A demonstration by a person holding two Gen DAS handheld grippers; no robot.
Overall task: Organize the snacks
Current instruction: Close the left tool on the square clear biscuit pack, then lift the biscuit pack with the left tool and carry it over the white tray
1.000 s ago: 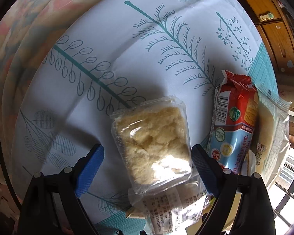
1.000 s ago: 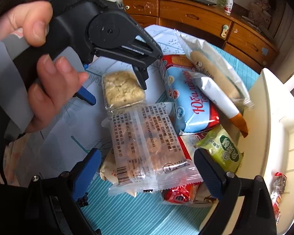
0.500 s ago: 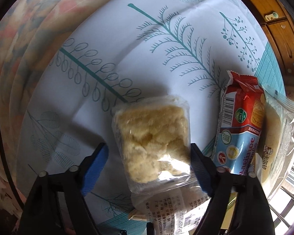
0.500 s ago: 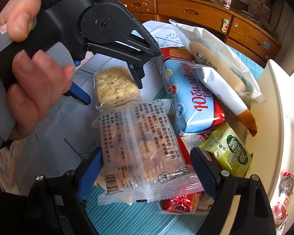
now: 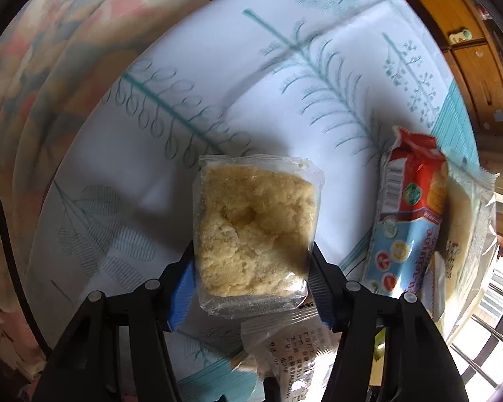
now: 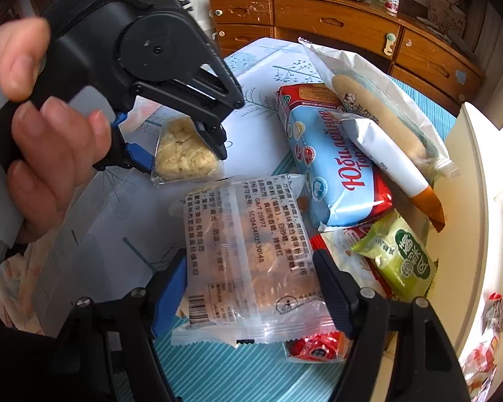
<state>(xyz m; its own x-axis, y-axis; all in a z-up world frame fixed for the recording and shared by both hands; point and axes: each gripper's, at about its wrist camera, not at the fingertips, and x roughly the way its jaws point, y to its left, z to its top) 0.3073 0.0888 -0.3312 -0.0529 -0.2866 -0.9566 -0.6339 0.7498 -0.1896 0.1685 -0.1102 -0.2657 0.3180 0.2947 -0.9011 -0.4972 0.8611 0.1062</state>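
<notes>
A wooden dresser (image 6: 335,30) stands behind the table (image 6: 258,63); daylight falls from the right.

Daylight strong on both feeds, I read it coming from right: window bars (image 5: 493,338) blown out white in left view, cream edge (image 6: 466,221) washed out in right view. Glare on clear wrapper (image 6: 251,254) and on crumbly cake's film (image 5: 255,231). Soft shadow falls left of cake onto tablecloth (image 5: 218,77). Left view slightly smeared, leaf print soft. Right view sharper, print legible; hand (image 6: 40,147) up close soft. Heavy fisheye bend, black corners in both, dresser (image 6: 335,23) curved.
</notes>
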